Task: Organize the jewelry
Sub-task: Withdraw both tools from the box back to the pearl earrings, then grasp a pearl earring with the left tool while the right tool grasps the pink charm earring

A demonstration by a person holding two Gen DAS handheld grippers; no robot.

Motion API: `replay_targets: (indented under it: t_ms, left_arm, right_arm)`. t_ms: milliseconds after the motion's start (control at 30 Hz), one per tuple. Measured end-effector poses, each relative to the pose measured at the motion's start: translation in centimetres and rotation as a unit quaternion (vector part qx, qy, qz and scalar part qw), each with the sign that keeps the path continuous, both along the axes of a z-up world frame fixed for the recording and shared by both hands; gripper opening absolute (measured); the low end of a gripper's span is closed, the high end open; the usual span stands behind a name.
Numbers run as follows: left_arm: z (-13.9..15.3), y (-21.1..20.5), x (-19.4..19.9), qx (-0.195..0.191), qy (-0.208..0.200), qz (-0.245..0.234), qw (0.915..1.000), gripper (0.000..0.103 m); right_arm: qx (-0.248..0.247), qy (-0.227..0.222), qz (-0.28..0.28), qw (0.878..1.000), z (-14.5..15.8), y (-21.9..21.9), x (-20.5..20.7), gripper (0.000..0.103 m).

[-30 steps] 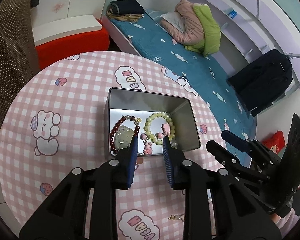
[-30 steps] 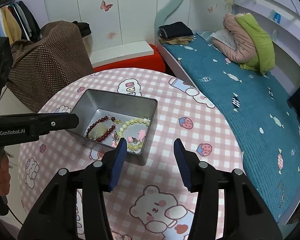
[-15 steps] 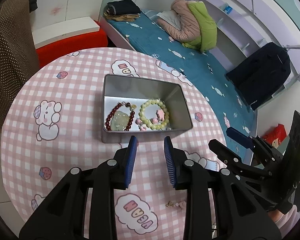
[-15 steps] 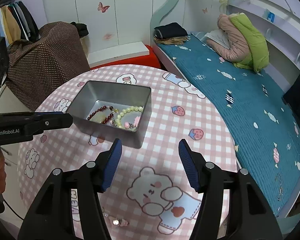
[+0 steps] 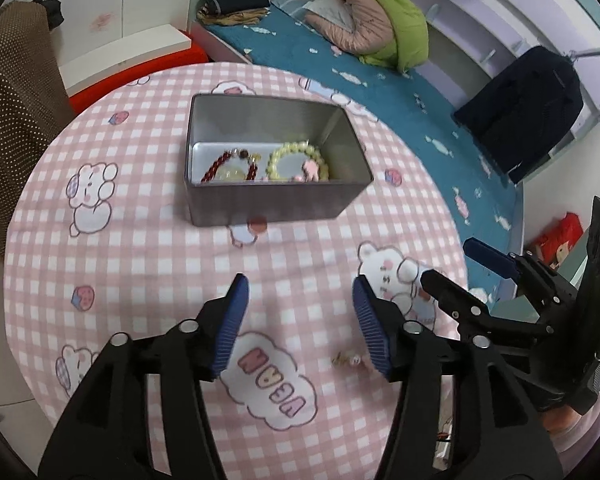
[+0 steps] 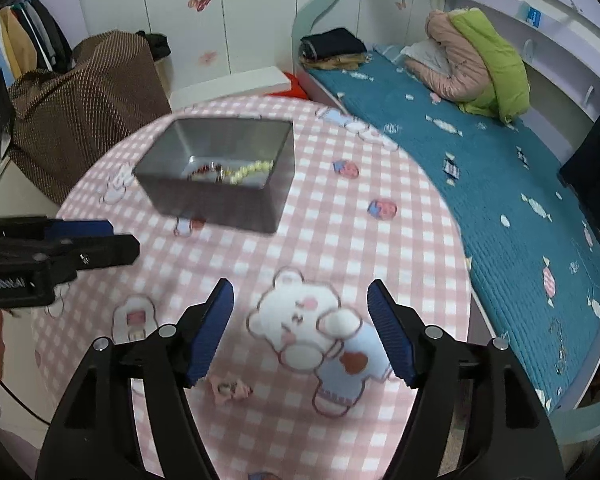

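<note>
Now both fingers (image 5: 236, 312) wide apart, empty.

Pink-and-white checked cloth (image 5: 148, 264) with white bears fills the frame's centre. Grey metal tin (image 5: 276, 200) holds 1 dark red bracelet (image 5: 228, 164) and 1 pale green one (image 5: 296, 160). Teal bedspread (image 6: 480, 168), right. Brown dotted cover (image 6: 84, 104), upper left.

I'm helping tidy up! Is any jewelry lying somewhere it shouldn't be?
Yes. A small pink piece of jewelry lies loose on the tablecloth, outside the metal tin that holds the bracelets. Both grippers are open, holding nothing.
</note>
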State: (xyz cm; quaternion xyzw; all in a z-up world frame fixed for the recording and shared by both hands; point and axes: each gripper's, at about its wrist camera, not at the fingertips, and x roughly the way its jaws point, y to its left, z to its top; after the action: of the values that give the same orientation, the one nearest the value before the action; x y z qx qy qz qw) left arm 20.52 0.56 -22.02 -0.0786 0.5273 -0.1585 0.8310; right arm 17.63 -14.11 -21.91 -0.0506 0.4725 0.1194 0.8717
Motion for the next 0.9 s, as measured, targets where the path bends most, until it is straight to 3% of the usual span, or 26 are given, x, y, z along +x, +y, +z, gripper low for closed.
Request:
replay_targets:
  t_ms: [400, 700, 900]
  left_arm:
    - [-1.5, -1.1, -2.2, 0.009, 0.026, -0.029, 0.9992, 0.066]
    - [-2.5, -2.1, -3.4, 0.035, 0.040, -0.046, 0.9975, 0.077]
    - [-3.2, -2.4, -3.9, 0.053, 0.046, -0.052, 0.9962, 0.078]
  right_arm:
    - [0.000, 0.047, 0.027, 0.999, -3.2, 0.3, -3.2, 0.067]
    - [0.002, 0.049, 0.060, 0.997, -4.3, 1.3, -4.8, 0.067]
    - [-0.006, 0.055, 0.090, 0.994, -5.1, 2.5, -5.2, 0.050]
